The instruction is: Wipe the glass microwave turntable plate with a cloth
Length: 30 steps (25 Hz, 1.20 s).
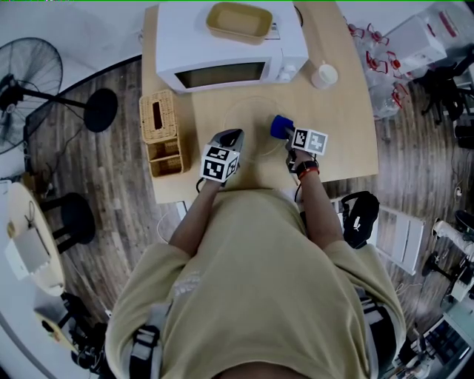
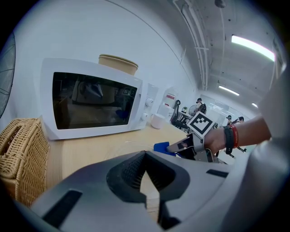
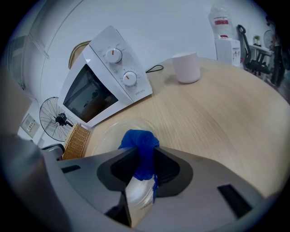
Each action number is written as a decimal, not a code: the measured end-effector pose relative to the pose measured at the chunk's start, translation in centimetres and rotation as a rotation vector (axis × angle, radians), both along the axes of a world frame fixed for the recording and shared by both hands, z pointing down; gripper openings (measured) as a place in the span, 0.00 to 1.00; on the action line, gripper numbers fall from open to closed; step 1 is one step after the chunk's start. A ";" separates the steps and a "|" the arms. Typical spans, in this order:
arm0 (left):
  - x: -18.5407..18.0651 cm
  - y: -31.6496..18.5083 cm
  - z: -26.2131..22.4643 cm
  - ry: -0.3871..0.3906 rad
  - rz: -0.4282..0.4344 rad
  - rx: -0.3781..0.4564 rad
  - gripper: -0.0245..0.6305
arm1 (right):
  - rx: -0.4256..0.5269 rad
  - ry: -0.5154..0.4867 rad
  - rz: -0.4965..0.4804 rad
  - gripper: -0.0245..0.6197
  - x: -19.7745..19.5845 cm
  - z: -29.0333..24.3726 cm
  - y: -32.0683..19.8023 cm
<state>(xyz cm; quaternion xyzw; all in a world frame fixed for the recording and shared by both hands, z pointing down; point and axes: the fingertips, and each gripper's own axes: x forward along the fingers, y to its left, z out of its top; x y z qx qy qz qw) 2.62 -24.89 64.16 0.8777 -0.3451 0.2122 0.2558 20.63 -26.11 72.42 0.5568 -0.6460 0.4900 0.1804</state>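
Note:
The clear glass turntable plate (image 1: 255,109) lies flat on the wooden table in front of the microwave (image 1: 222,52); its outline is faint. My right gripper (image 1: 289,135) is shut on a bunched blue cloth (image 1: 281,126), which rests on the plate's right part. In the right gripper view the cloth (image 3: 138,141) sticks out past the right gripper (image 3: 142,153), over the plate (image 3: 106,133). My left gripper (image 1: 234,136) sits at the plate's near left rim. In the left gripper view the left gripper (image 2: 145,156) has its jaw tips met, apparently on the thin rim of the plate (image 2: 121,147).
A wicker basket (image 1: 159,118) stands at the table's left edge, close to my left gripper. A white cup (image 1: 324,75) sits right of the microwave, and a tan tray (image 1: 238,21) lies on top of it. A fan (image 1: 22,81) and stools stand on the floor to the left.

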 end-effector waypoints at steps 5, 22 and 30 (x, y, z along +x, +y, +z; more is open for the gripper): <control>0.2 0.0 0.3 0.000 0.001 -0.004 0.07 | 0.000 -0.011 0.005 0.20 0.5 0.1 0.0; -1.6 0.2 0.8 0.023 -0.076 -0.040 0.07 | 0.019 -0.401 -0.027 0.17 -4.8 -2.3 0.1; -5.5 0.4 1.3 0.018 -0.204 -0.062 0.07 | -0.022 -0.411 -0.229 0.17 -13.0 -2.3 0.2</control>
